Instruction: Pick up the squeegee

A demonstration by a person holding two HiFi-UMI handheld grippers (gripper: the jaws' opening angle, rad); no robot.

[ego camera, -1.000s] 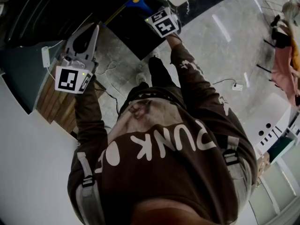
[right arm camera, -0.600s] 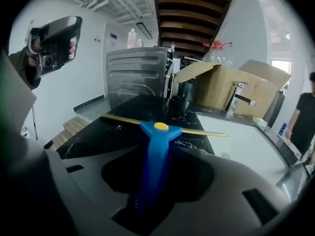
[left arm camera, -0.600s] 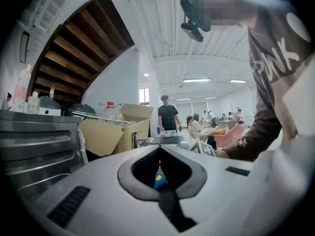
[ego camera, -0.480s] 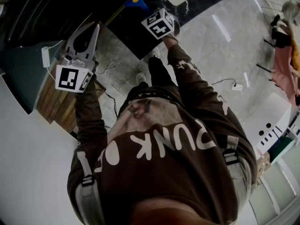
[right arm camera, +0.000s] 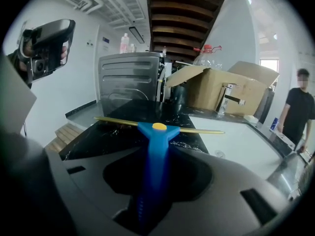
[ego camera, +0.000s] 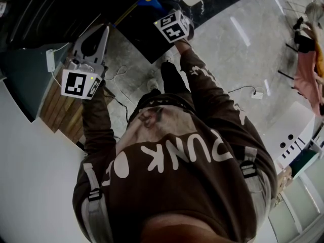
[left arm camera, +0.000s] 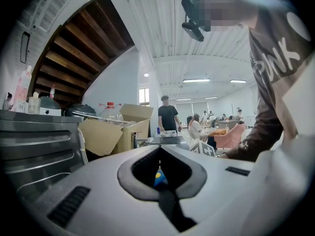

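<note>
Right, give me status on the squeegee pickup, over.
Right gripper shut on squeegee, fingers on its blue handle. Left gripper shut, empty, off to the side. Yellow blade over black counter; cardboard box well behind it.

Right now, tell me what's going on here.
A person holds a two-jaw gripper in each hand at a black marble counter. The right gripper has its jaws clamped on the blue handle of the squeegee, whose yellow blade stretches across above the counter. Whether the squeegee is clear of the surface can't be told. The left gripper is held off to the side, jaws together and empty.
</note>
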